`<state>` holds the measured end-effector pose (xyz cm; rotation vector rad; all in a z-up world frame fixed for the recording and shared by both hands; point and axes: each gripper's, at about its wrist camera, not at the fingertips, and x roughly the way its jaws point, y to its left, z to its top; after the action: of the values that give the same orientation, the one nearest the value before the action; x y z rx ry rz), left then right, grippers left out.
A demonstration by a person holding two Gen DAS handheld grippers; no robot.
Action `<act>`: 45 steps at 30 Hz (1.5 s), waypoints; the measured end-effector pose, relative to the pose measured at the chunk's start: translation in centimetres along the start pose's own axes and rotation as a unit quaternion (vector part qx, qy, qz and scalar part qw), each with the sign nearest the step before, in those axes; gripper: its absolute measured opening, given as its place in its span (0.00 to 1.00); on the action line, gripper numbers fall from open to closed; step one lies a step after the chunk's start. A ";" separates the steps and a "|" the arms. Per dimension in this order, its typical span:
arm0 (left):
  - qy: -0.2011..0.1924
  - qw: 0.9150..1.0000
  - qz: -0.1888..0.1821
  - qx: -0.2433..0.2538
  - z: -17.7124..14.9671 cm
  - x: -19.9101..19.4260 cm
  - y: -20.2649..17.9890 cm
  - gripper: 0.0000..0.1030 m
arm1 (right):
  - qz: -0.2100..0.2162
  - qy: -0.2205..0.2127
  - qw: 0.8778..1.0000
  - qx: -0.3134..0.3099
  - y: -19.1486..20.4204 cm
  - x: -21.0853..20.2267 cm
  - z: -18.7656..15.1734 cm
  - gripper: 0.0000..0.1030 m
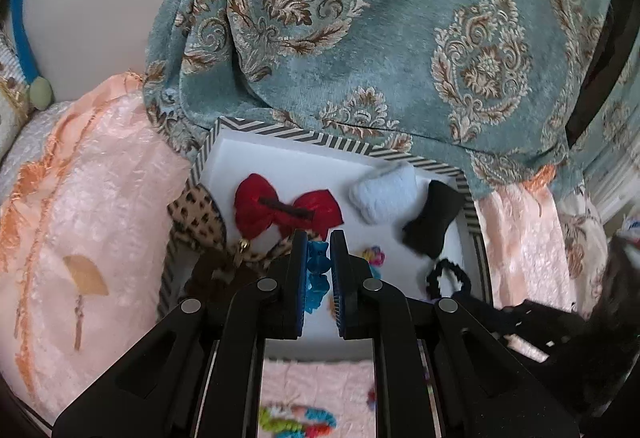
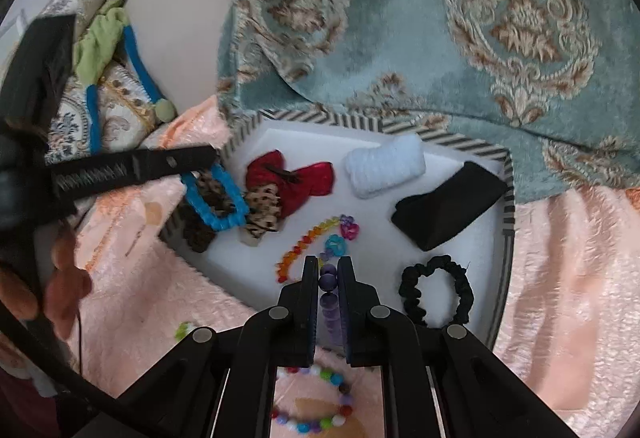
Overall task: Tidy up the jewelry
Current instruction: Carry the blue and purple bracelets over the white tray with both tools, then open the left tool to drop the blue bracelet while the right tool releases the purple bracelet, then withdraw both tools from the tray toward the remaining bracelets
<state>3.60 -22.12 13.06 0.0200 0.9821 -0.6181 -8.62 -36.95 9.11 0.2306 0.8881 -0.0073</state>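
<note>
Peach crinkled bedspread (image 2: pixel 560 278) under everything; teal damask cushion (image 2: pixel 400 37) behind. White tray (image 2: pixel 280 141), chevron-striped rim, flat on it. My left hand-held gripper (image 1: pixel 319 262) is clamped on a fuzzy blue scrunchie (image 1: pixel 318 266) at the tray's left edge. My right hand-held gripper (image 2: pixel 329 278) is clamped on a purple bead bracelet (image 2: pixel 329 286) over the tray's near side. Inside the tray: glossy red bow (image 2: pixel 296 177), white fluffy band (image 2: pixel 384 165), black ruffled scrunchie (image 2: pixel 438 290).

A home, likely a bedroom: a plush peach bedspread (image 1: pixel 100 205), a teal damask-patterned fabric throw (image 1: pixel 400 37) and a striped-rimmed white box (image 2: pixel 460 147) of hair bows and scrunchies
</note>
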 end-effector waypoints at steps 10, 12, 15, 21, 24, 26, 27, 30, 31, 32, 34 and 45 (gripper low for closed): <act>0.032 0.999 0.007 0.001 -2.2 1.6 0.4 0.10 | -0.035 0.029 0.999 0.020 -2.1 3.5 -1.2 0.08; 0.036 0.999 0.012 -0.004 -2.7 1.9 0.8 0.10 | -0.033 0.033 0.999 0.024 -2.0 3.6 -1.4 0.09; 0.052 0.998 0.017 -0.015 -3.4 3.0 1.5 0.10 | -0.030 0.029 0.999 0.024 -1.8 2.9 -1.5 0.28; 0.063 0.996 0.047 -0.040 -4.4 4.3 3.6 0.12 | -0.031 -0.001 0.999 0.028 -1.6 0.1 -1.9 0.40; 0.072 0.995 0.046 -0.053 -4.8 4.7 4.5 0.29 | -0.034 -0.005 0.999 0.033 -1.5 -1.0 -2.4 0.41; 0.072 0.995 0.045 -0.055 -5.0 4.7 4.8 0.35 | -0.044 -0.007 0.998 0.038 -1.5 -1.7 -2.7 0.42; 0.072 0.995 0.046 -0.054 -5.1 4.7 4.9 0.35 | -0.045 -0.008 0.998 0.042 -1.5 -2.0 -2.9 0.42; 0.067 0.995 0.054 -0.049 -5.2 3.8 4.5 0.46 | -0.038 -0.010 0.998 0.049 -1.4 -3.1 -3.5 0.42; 0.061 0.996 0.055 -0.046 -5.3 3.2 4.3 0.48 | -0.039 -0.010 0.998 0.050 -1.3 -3.5 -3.7 0.42; 0.056 0.996 0.053 -0.044 -5.3 2.6 4.1 0.49 | -0.040 -0.009 0.998 0.048 -1.2 -3.8 -3.9 0.42; 0.047 0.997 0.046 -0.040 -5.6 1.1 3.6 0.52 | -0.037 -0.008 0.998 0.043 -0.8 -4.5 -4.4 0.42; 0.015 0.997 0.058 -0.041 -10.8 -4.6 2.6 0.56 | -0.017 -0.015 0.998 0.050 1.0 -7.0 -7.3 0.43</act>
<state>-5.27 -14.67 9.88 0.0139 1.0269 -0.4724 -18.53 -35.16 10.28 0.3077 0.8618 -0.0873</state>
